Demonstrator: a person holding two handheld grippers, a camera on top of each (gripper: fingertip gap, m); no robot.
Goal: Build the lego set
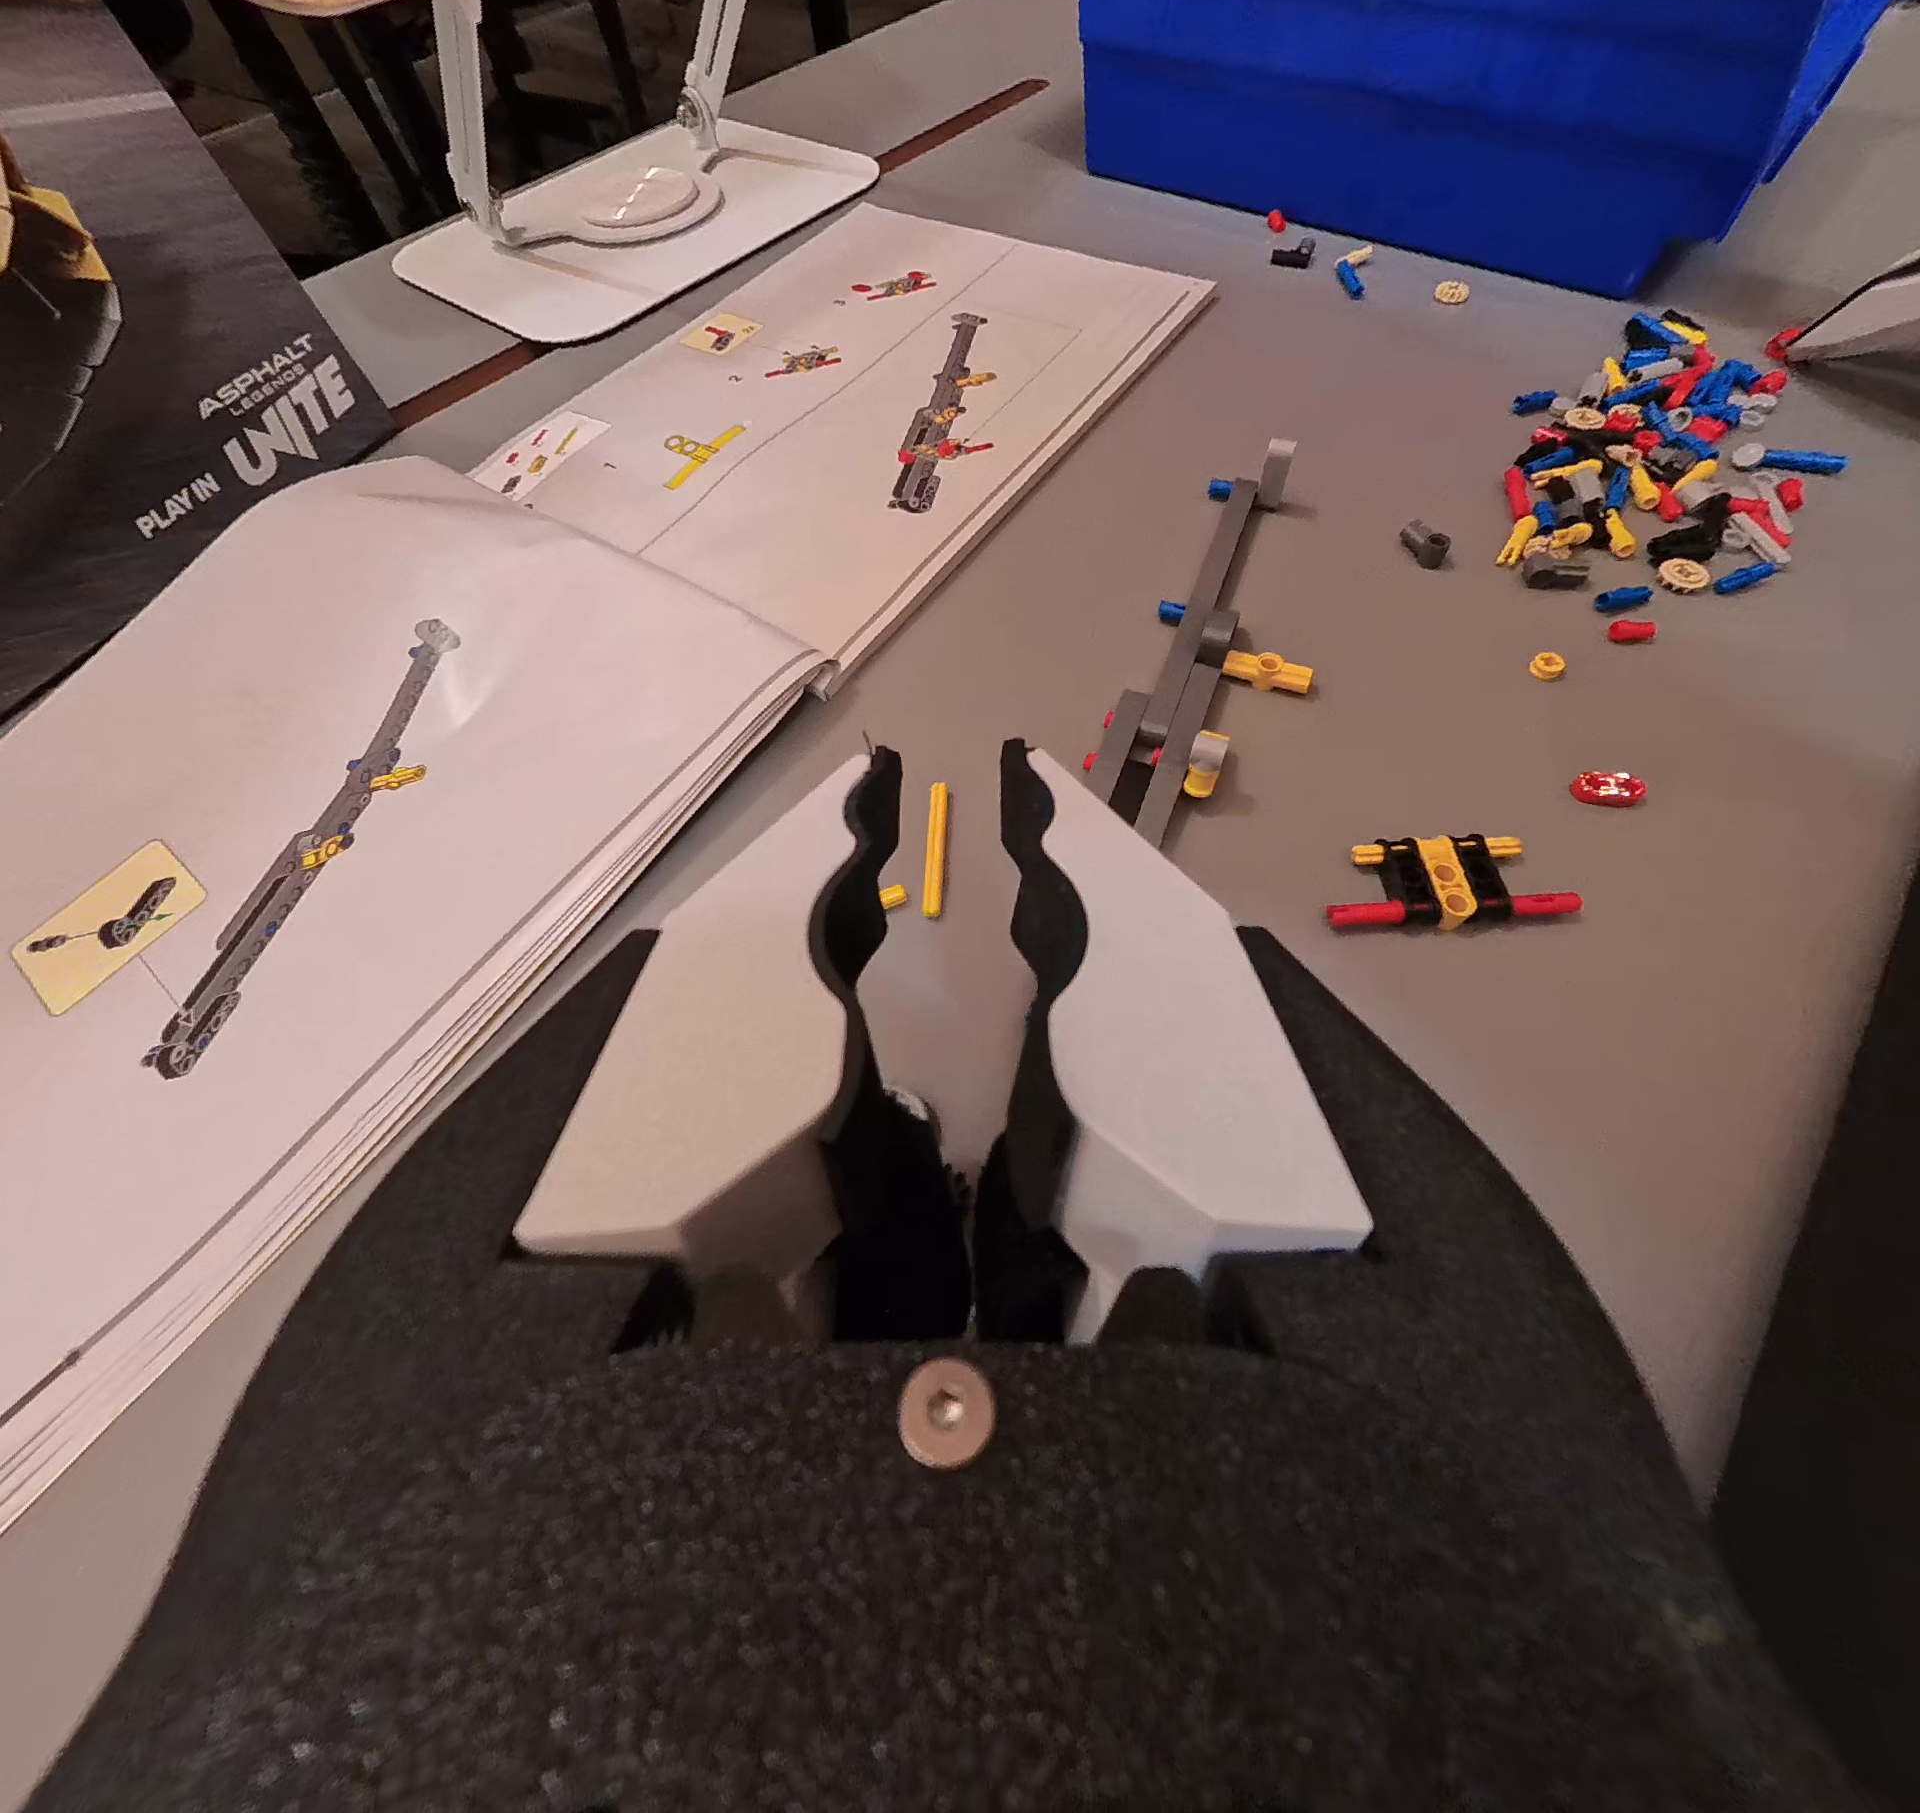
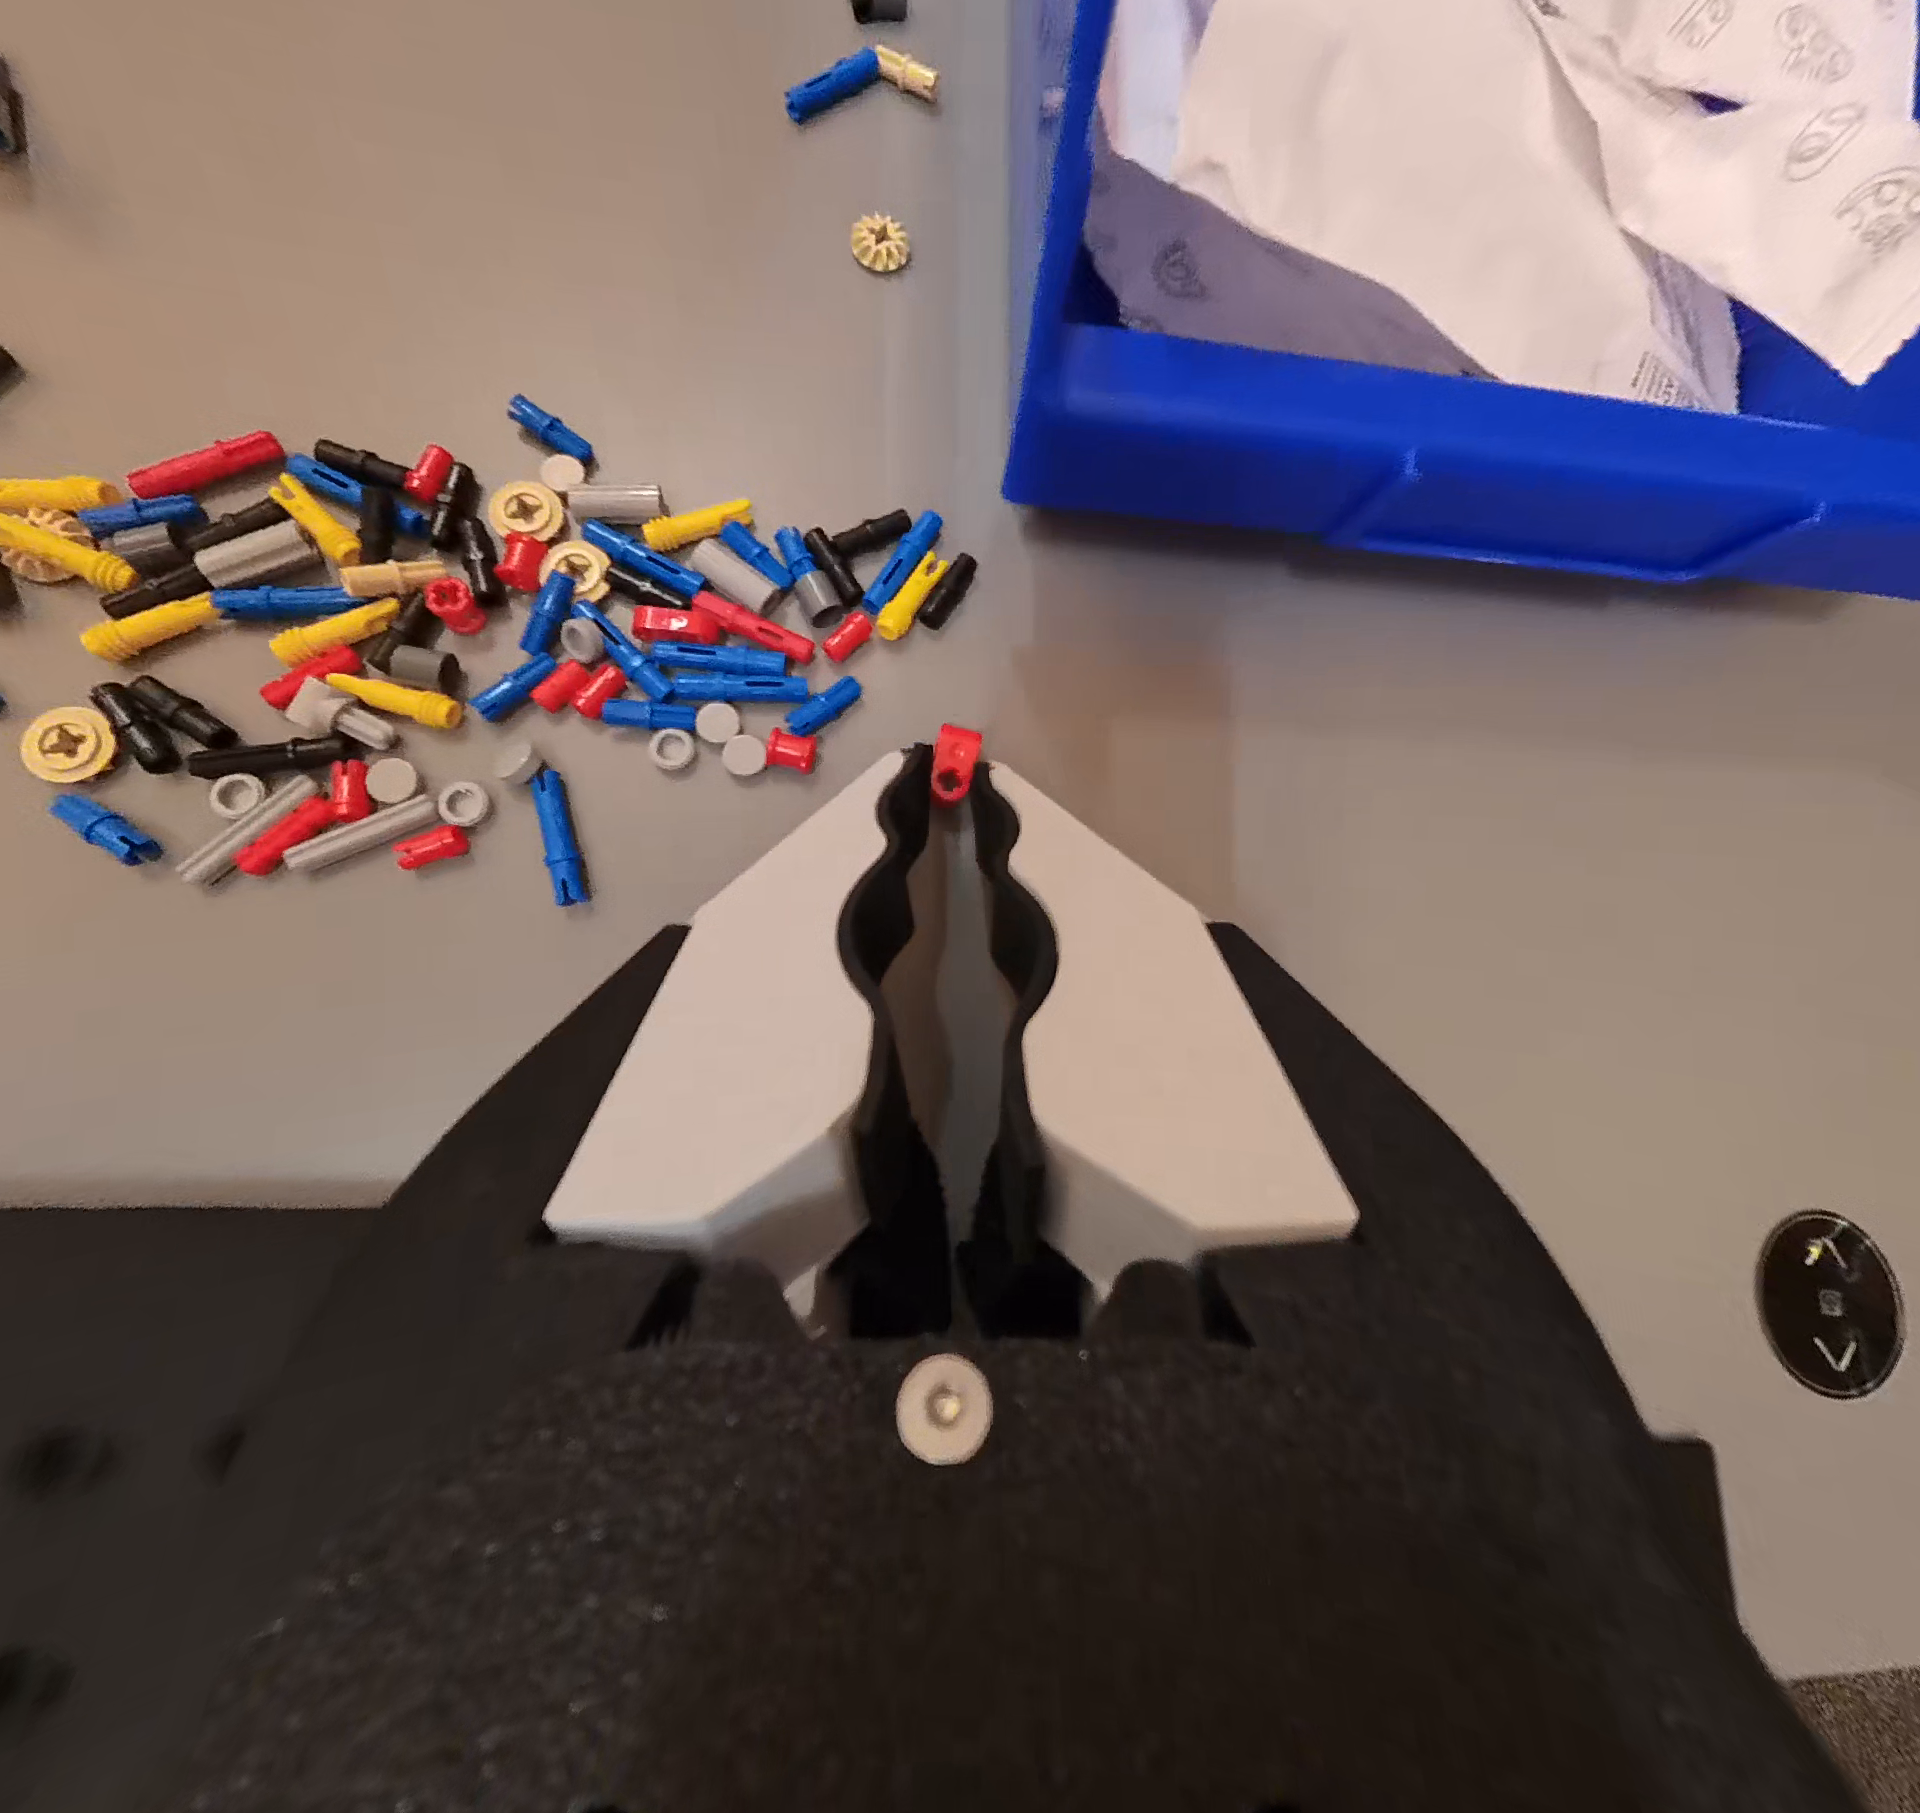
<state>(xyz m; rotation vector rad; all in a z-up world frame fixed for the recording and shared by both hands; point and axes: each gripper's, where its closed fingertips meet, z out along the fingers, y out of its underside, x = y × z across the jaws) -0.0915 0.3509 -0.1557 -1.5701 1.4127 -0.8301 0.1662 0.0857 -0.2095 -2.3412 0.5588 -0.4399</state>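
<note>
Right gripper [image 2: 951,761] was clamped on a small red connector [image 2: 951,764], pinched at the very fingertips and held above the grey table [image 2: 1351,828], just right of the loose parts pile [image 2: 436,641] and near the front edge of the blue bin [image 2: 1403,485]. Crumpled white paper bags [image 2: 1455,132] lay in the bin.

Left gripper [image 1: 943,761] hung with jaws parted and nothing in them; a thin yellow axle [image 1: 936,849] lay on the table in the gap between the fingers.

The long grey beam assembly [image 1: 1195,662] lay on the table just right of the left gripper, with yellow and blue bits attached. A small black-yellow-red subassembly [image 1: 1452,880] sat nearer, apart from it. A red round piece [image 1: 1606,788] lay beside that.

The open instruction booklet [image 1: 623,620] was left of the build, with a white stand base [image 1: 634,225] behind it.
</note>
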